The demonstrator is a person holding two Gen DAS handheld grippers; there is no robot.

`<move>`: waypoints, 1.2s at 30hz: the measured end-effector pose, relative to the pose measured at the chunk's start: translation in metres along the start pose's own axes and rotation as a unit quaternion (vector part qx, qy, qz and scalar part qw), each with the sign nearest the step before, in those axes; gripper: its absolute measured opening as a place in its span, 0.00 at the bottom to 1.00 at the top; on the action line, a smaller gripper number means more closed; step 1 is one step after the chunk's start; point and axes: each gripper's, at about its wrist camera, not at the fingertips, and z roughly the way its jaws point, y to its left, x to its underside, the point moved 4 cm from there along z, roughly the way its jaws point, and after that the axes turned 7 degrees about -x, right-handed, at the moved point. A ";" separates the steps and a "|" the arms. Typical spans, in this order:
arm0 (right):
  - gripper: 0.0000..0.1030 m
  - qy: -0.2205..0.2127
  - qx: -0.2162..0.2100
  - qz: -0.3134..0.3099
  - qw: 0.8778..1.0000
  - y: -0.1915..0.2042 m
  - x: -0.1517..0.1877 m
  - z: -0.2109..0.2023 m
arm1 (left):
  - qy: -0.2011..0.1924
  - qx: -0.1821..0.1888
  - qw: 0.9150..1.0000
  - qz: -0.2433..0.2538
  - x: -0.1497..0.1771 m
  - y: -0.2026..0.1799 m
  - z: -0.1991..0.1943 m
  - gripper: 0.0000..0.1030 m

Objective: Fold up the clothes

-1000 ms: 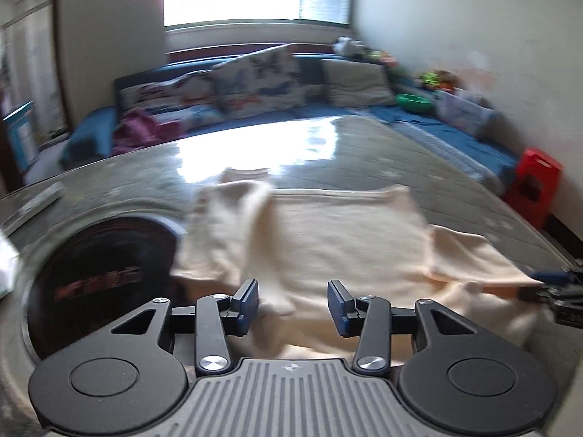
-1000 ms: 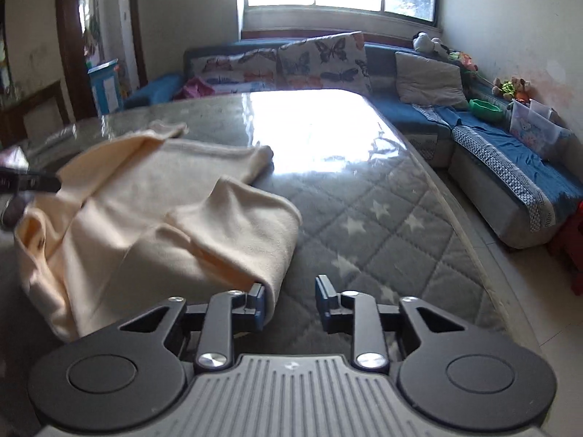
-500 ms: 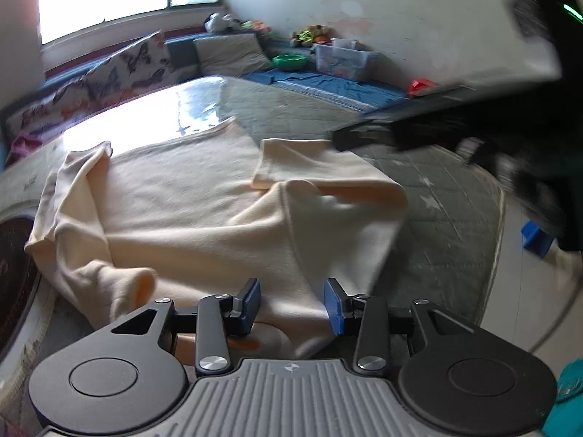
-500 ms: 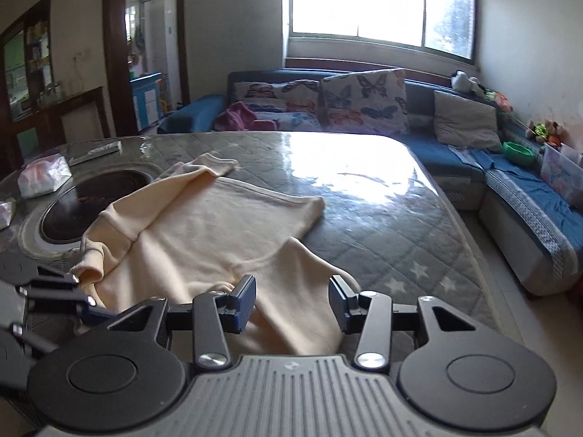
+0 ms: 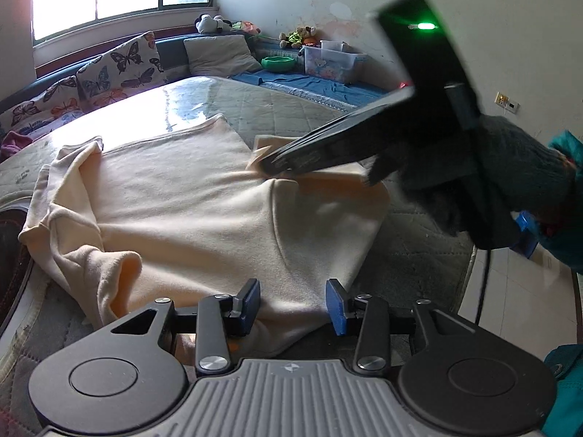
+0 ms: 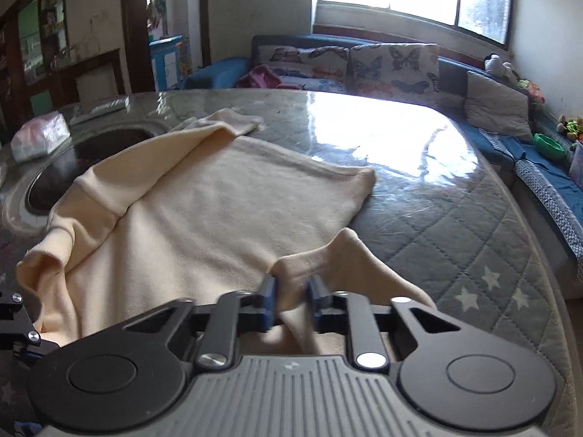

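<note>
Cream fleece fills both views: a pale garment [image 5: 189,211] lies spread across a quilted grey table cover [image 6: 455,225], its body flat and one sleeve bunched near a dark round inset at the table's left. Half a second ago the right gripper [image 6: 290,300] hovered with its blue pads apart over the cloth; now those pads are pressed close together, pinching a raised fold of the right sleeve, which stands up in a small peak between them. From the left wrist camera, that same tool reaches in from the right, blurred, with a green light glowing on its body, its tip meeting the sleeve near the garment's side seam. That suggests the first fold, bringing the sleeve in over the body, is just beginning. The left gripper [image 5: 293,306] has its blue pads spread wide, holding nothing; the near edge of the garment lies below and between them, and whether they touch the cloth cannot be told.
</note>
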 end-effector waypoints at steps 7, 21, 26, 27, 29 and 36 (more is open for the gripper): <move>0.05 -0.054 0.114 0.033 0.991 -0.049 0.017 -0.064 | -0.017 0.003 1.000 -0.002 -0.008 0.006 -0.001 0.42; 0.25 -0.036 0.180 0.119 0.976 -0.102 0.069 -0.102 | -0.003 0.024 1.000 0.017 -0.006 -0.005 0.011 0.44; 0.39 -0.017 0.129 0.119 0.984 -0.093 0.060 -0.066 | -0.022 -0.020 1.000 -0.002 -0.021 0.018 0.004 0.44; 0.43 -0.018 0.131 0.119 0.984 -0.094 0.059 -0.061 | -0.026 -0.039 0.999 -0.011 -0.026 0.027 0.003 0.44; 0.46 -0.016 0.129 0.124 0.984 -0.095 0.056 -0.058 | -0.032 -0.078 0.996 -0.028 -0.036 0.047 0.004 0.44; 0.60 -0.017 0.125 0.126 0.984 -0.095 0.054 -0.054 | -0.027 -0.224 0.972 -0.062 -0.074 0.123 0.033 0.48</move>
